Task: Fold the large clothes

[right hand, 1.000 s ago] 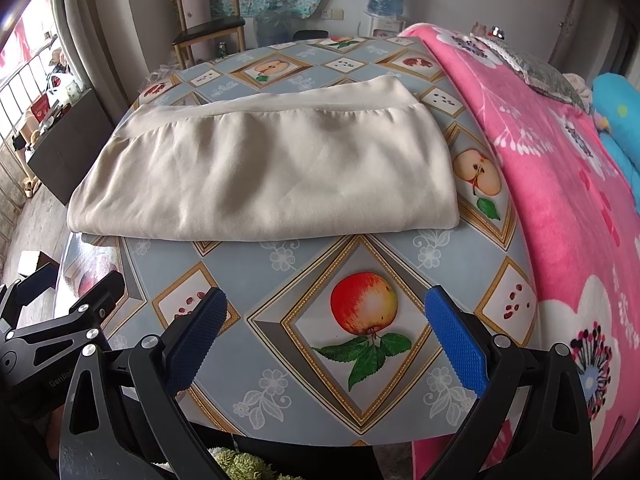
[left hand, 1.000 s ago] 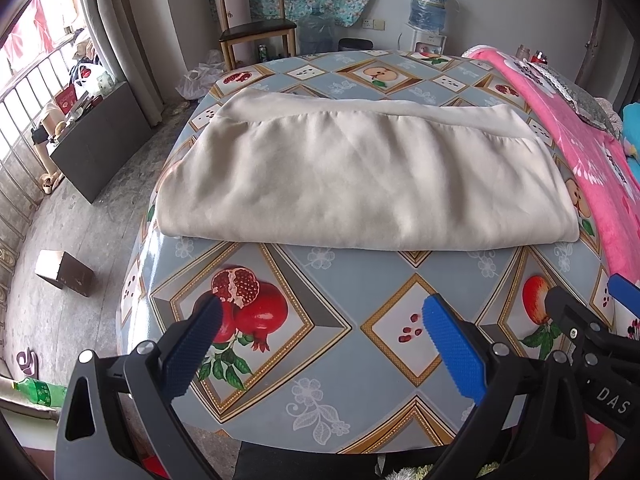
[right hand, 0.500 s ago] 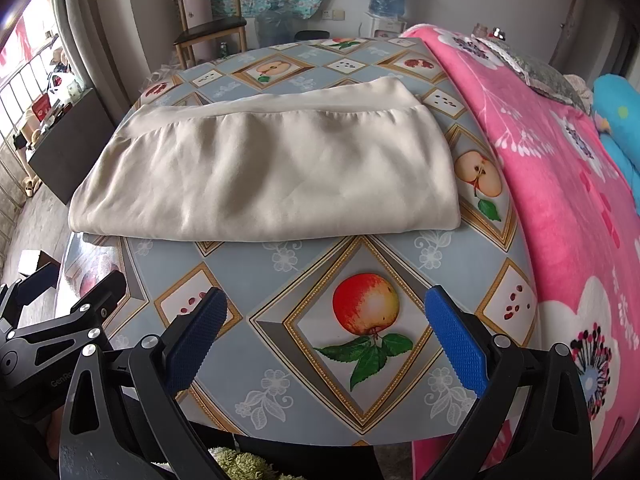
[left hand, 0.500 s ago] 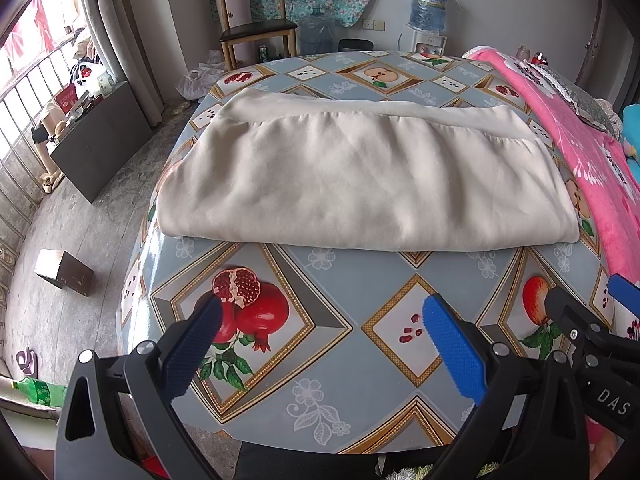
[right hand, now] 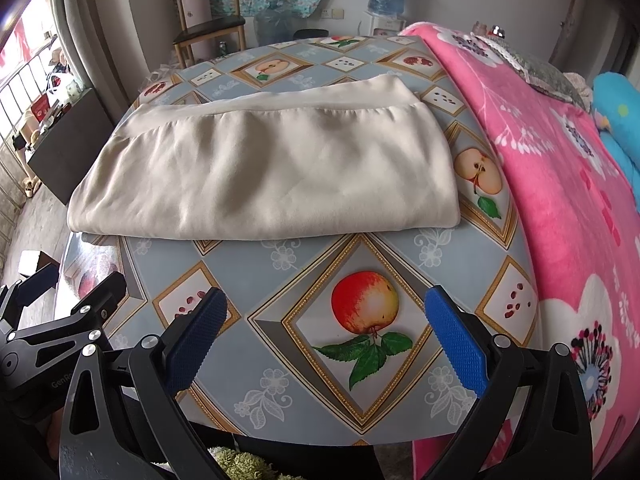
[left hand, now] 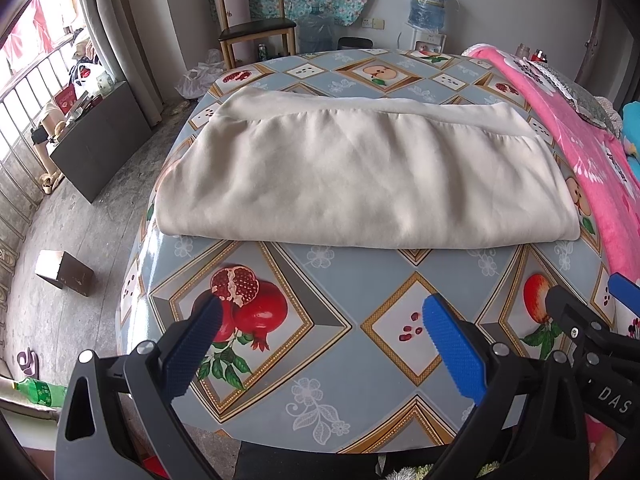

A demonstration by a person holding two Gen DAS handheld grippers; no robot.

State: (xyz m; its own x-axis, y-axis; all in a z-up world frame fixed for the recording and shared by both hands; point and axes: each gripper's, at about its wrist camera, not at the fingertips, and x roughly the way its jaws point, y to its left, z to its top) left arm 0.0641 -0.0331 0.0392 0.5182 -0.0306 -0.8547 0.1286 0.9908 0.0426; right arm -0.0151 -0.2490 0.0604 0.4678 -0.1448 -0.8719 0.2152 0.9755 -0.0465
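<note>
A cream garment (left hand: 352, 176) lies folded into a wide rectangle across the middle of a table with a fruit-print cloth (left hand: 320, 344). It also shows in the right wrist view (right hand: 264, 168). My left gripper (left hand: 320, 340) is open and empty, held above the table's near edge, short of the garment. My right gripper (right hand: 326, 340) is open and empty beside it, over an apple print, also short of the garment. The right gripper's tip (left hand: 580, 320) shows at the right of the left wrist view, and the left gripper (right hand: 60, 320) shows at the left of the right wrist view.
A pink floral blanket (right hand: 560, 160) covers the right side next to the table. A wooden chair (left hand: 256, 28) and a water dispenser (left hand: 430, 4) stand at the back wall. A dark cabinet (left hand: 96, 140) and a small box (left hand: 64, 274) stand on the floor at left.
</note>
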